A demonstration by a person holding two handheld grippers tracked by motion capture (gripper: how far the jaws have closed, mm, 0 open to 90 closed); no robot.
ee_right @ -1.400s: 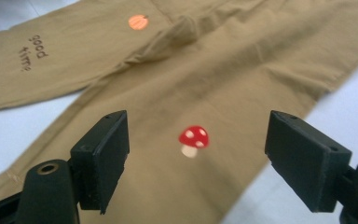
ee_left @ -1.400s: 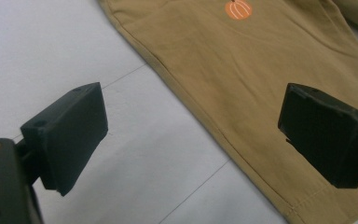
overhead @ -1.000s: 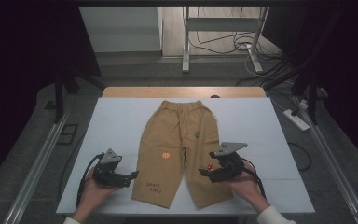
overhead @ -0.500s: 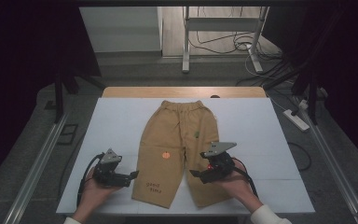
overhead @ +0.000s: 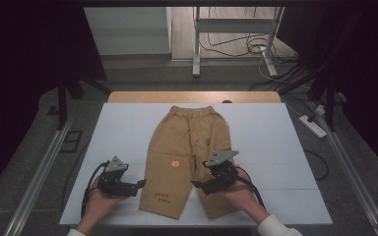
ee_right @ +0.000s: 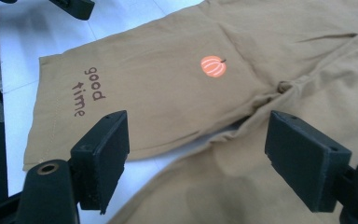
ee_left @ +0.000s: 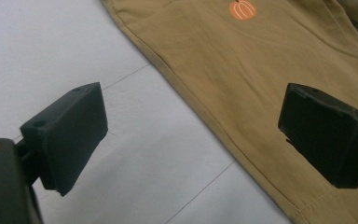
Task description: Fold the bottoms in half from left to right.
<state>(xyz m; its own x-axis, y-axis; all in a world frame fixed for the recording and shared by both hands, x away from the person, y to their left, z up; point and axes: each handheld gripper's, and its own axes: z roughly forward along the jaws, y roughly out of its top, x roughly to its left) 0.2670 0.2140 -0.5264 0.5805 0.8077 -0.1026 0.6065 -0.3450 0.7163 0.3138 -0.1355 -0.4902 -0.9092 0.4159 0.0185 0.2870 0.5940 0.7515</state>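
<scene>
On the white table (overhead: 285,147), tan shorts (overhead: 189,142) lie flat — both grippers, left gripper (overhead: 140,184) and right gripper (overhead: 196,185), gape apart.

High overhead, two close gripper views

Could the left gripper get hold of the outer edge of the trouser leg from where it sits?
Probably yes. The left gripper sits open on the white table right beside the tan trousers, its jaws straddling the leg's outer seam, with nothing lying between them.
</scene>
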